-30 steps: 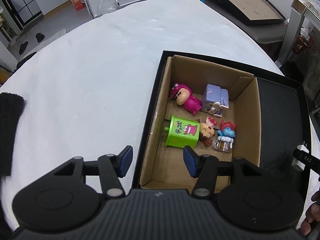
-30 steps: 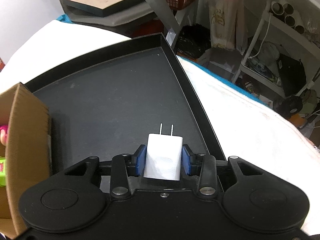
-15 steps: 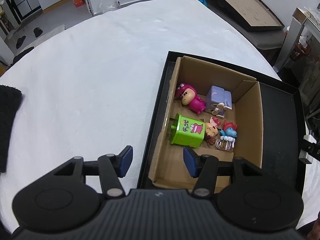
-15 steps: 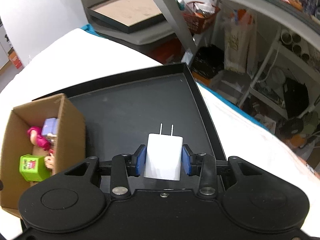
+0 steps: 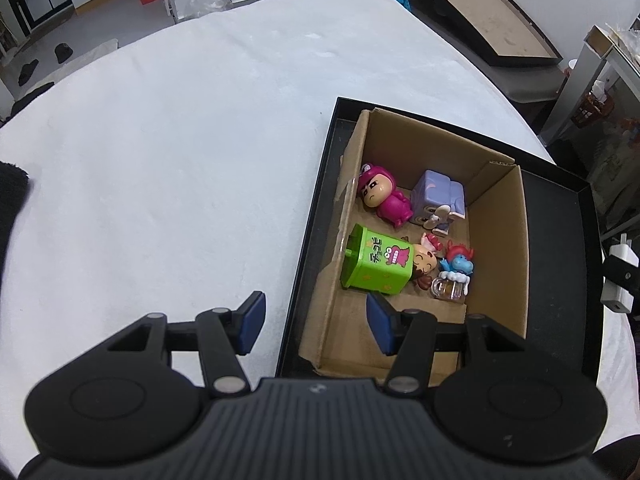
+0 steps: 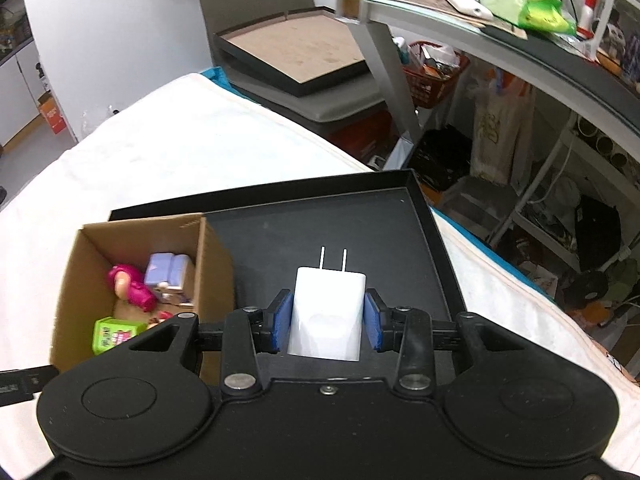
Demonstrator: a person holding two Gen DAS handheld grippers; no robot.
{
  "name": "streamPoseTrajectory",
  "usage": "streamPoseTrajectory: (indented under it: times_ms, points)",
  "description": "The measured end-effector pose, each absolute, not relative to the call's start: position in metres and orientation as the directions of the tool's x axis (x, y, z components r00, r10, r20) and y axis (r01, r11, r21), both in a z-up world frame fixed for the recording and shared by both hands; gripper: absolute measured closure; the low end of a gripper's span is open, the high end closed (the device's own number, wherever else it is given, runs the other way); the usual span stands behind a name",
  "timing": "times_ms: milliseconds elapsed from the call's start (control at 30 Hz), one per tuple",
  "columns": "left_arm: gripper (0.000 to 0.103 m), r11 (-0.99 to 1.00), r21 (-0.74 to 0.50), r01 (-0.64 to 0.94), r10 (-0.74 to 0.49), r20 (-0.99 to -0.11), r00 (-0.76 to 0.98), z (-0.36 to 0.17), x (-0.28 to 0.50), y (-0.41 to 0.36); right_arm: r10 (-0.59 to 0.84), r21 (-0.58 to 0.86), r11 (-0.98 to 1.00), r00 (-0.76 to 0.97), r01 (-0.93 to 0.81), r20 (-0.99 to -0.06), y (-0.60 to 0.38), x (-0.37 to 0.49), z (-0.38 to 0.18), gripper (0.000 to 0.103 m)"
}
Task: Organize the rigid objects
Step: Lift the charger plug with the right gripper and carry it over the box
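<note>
My right gripper (image 6: 326, 322) is shut on a white plug charger (image 6: 328, 312), prongs pointing forward, held above the bare right half of the black tray (image 6: 360, 232). The charger also shows at the right edge of the left wrist view (image 5: 620, 276). A cardboard box (image 5: 496, 240) sits in the tray's left half and holds several toys: a pink figure (image 5: 384, 200), a purple block toy (image 5: 438, 202), a green bin toy (image 5: 376, 266) and a blue figure (image 5: 458, 264). My left gripper (image 5: 314, 322) is open and empty above the box's near left corner.
The tray (image 5: 308, 248) lies on a white table cover (image 5: 160, 160). A dark cloth (image 5: 10, 200) lies at the left edge. Beyond the table's right side stand a grey shelf unit (image 6: 500, 40), an orange basket (image 6: 432, 72) and a framed board (image 6: 296, 48).
My right gripper has lifted and pulled back with the charger, so the box and toys have come into its view. My left gripper has risen and drawn back a little.
</note>
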State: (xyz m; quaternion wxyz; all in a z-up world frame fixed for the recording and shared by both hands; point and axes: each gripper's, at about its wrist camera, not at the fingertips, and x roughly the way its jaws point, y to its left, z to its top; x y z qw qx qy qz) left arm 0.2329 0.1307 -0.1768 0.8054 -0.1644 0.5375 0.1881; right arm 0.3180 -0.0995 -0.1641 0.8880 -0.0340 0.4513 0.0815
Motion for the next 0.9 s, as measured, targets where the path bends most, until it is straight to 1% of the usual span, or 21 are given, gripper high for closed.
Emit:
streamPoseTrajectory:
  times_ms: [233, 500, 600, 767, 833, 867, 900]
  points:
    - [0.049, 0.876, -0.075, -0.476, 0.109, -0.931, 0.348, -0.187, 0.229, 0.138, 0.165, 0.036, 0.973, 0.581, -0.227, -0.797, -0.076, 0.308, -0.149, 0.066]
    - [0.049, 0.879, -0.114, -0.464, 0.077, -0.925, 0.372, -0.191, 0.226, 0.143, 0.257, 0.064, 0.937, 0.554, -0.342, -0.792, -0.046, 0.295, -0.141, 0.066]
    - [0.050, 0.875, -0.131, -0.466, 0.061, -0.925, 0.374, -0.193, 0.224, 0.147, 0.269, 0.062, 0.927, 0.538, -0.371, -0.799, -0.035, 0.292, -0.142, 0.065]
    - [0.053, 0.873, -0.156, -0.462, 0.036, -0.924, 0.380, -0.198, 0.224, 0.150, 0.276, 0.061, 0.913, 0.501, -0.403, -0.820, -0.017, 0.290, -0.148, 0.065]
    - [0.059, 0.875, -0.171, -0.454, 0.019, -0.923, 0.384, -0.200, 0.224, 0.151, 0.280, 0.072, 0.910, 0.478, -0.408, -0.833, -0.011, 0.290, -0.153, 0.065]
    - [0.067, 0.875, -0.182, -0.449, 0.005, -0.923, 0.384, -0.201, 0.224, 0.151, 0.281, 0.077, 0.909, 0.464, -0.410, -0.840, -0.008, 0.292, -0.156, 0.065]
    - [0.078, 0.872, -0.203, -0.446, -0.018, -0.922, 0.386, -0.202, 0.224, 0.152, 0.282, 0.083, 0.907, 0.449, -0.413, -0.848, -0.005, 0.293, -0.160, 0.065]
